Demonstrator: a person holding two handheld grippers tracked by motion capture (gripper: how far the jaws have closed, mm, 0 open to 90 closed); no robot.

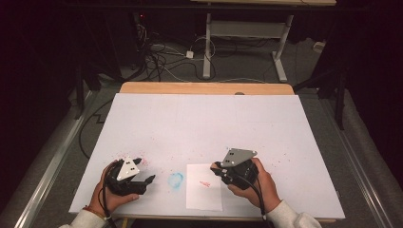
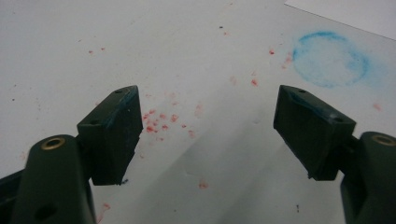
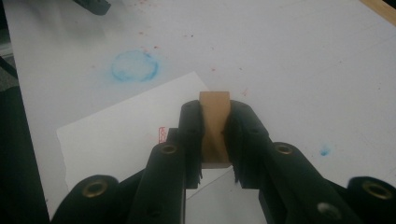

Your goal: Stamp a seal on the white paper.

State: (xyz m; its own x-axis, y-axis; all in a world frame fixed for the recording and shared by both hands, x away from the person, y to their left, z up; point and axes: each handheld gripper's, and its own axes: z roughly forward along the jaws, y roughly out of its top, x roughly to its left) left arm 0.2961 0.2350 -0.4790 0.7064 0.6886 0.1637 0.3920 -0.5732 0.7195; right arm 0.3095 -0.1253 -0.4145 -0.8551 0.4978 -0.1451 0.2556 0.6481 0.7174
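From the high view, a white sheet covered a wooden table (image 1: 204, 88); a person's two hands came in from the bottom edge, each holding a black gripper; the left gripper (image 1: 148, 182) rested near the front left of the sheet with its jaws spread and nothing between them; the right gripper (image 1: 215, 167) sat just right of a small piece of white paper (image 1: 203, 199) that bore a small red stamp mark (image 1: 205, 184); a faded blue ring stain (image 1: 176, 180) lay between the two grippers, and red specks were scattered around them. From the left gripper view, the two black jaws stood wide apart above the speckled white surface, holding nothing; the blue ring stain (image 2: 330, 59) sat ahead and to the right. From the right gripper view, the jaws pinched a small wooden block (image 3: 215, 126), probably a stamp, upright between the pads, above the near edge of the paper (image 3: 116, 135); the red mark (image 3: 162, 135) showed just left of the jaws. The block looked light, stiff and hard, unlikely to bend or break; its smooth flat sides could slip, so a firm hold across the two broad faces, near the middle as here, seemed best for pressing it straight down.
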